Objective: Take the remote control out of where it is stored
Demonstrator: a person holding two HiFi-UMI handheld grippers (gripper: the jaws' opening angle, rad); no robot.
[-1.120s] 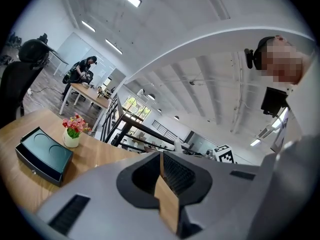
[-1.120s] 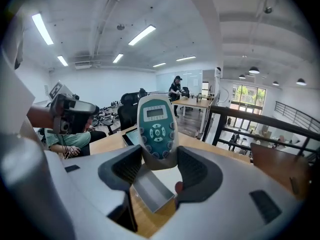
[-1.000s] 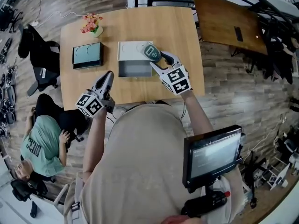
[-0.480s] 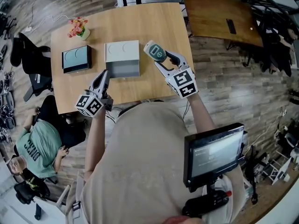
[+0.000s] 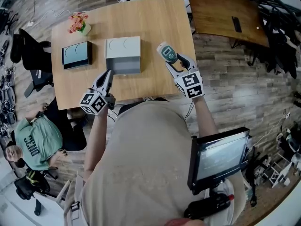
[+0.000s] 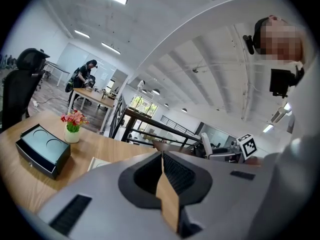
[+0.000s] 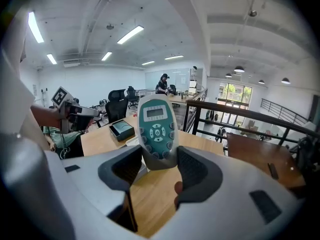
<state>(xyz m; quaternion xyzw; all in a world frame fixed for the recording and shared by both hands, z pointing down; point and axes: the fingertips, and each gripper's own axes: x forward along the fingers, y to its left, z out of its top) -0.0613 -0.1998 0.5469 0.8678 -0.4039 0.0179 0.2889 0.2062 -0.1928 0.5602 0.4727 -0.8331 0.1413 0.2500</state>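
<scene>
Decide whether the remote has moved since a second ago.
Yes: the remote, in the right tongs, shifted right, from above the grey box to clear of it.

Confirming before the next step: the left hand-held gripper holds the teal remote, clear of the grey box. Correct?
No: the right hand-held gripper holds the teal remote, as the right gripper view shows; the left hand-held gripper is shut and empty. It is clear of the grey box.

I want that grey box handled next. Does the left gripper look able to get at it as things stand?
Probably yes. The left gripper, jaws shut, sits just short of the grey box's near corner, with nothing visible between them. The right gripper, holding the remote control, is off to the side.
</scene>
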